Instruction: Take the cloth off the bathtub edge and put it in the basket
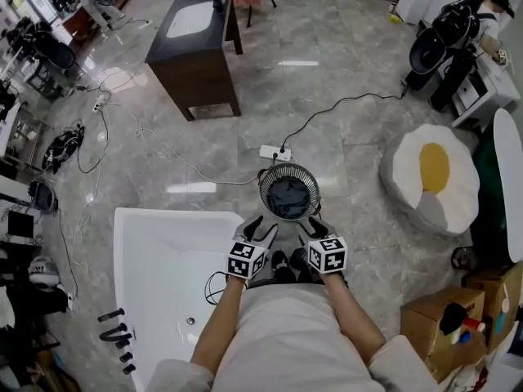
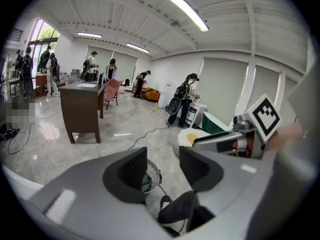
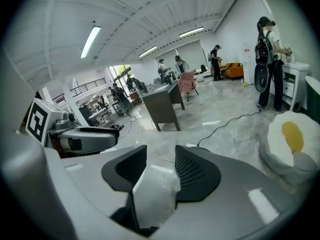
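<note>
Head view: your cloth [image 1: 288,196] lies inside the basket [image 1: 314,188], and both of your grippers are released.

The round wire basket stands on the floor at 12 o'clock from your hands, and the dark cloth is bunched in its bottom, below the rim. A power strip [image 1: 274,152] lies just past the basket, also at 12 o'clock. Your left gripper [image 1: 263,227] and right gripper [image 1: 314,225] hang side by side near the basket's 6 o'clock rim, clear of the cloth. Each has its jaws apart with nothing between the pads, and the left gripper view shows the basket through its gap. The white bathtub [image 1: 163,276] sits at 8 o'clock from the basket. At 4 o'clock an open cardboard box [image 1: 425,321] holds a dark item and small coloured pieces.
</note>
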`<state>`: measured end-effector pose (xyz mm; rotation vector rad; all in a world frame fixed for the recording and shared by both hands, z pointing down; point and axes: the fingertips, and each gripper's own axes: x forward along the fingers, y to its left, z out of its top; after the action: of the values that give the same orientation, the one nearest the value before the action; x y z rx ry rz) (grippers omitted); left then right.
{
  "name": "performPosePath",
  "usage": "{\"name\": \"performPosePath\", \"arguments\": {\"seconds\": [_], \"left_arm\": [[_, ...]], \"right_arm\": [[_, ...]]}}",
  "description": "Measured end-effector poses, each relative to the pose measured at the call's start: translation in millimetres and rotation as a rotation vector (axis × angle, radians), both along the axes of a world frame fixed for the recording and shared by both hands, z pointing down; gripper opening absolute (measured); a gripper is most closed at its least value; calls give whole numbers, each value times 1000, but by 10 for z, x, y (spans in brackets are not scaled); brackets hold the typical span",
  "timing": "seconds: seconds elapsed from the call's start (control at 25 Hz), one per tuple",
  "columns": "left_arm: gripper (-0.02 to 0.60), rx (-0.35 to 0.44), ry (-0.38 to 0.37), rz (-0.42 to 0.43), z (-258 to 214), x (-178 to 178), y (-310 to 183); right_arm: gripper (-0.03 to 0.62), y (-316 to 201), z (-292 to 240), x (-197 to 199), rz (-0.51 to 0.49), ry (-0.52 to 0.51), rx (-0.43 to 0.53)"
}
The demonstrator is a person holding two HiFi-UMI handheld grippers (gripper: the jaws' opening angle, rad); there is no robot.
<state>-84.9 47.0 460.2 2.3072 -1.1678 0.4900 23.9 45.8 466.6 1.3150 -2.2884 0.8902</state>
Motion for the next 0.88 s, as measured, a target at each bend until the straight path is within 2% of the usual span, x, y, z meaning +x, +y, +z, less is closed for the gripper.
{"name": "performPosePath", "arguments": {"seconds": [0.16, 0.28, 0.44, 0.56, 0.68, 0.88], "left_arm": [[253, -30, -17, 16, 115, -71, 142], [252, -6, -49, 35, 109, -94, 127], [172, 22, -37, -8, 34, -121, 45], [123, 31, -39, 3, 15, -79, 24], [58, 27, -2, 17, -25, -16, 27], [58, 10, 15, 3, -25, 72, -55]], "right_arm": [[155, 50, 28, -43, 9, 1, 13], [155, 38, 1, -11, 43, -19, 26], [152, 44, 36, 53, 60, -24, 22], [117, 42, 33, 79, 73, -60, 15], [74, 36, 11, 122, 89, -87, 21], [2, 58, 15, 148, 64, -139, 11]]}}
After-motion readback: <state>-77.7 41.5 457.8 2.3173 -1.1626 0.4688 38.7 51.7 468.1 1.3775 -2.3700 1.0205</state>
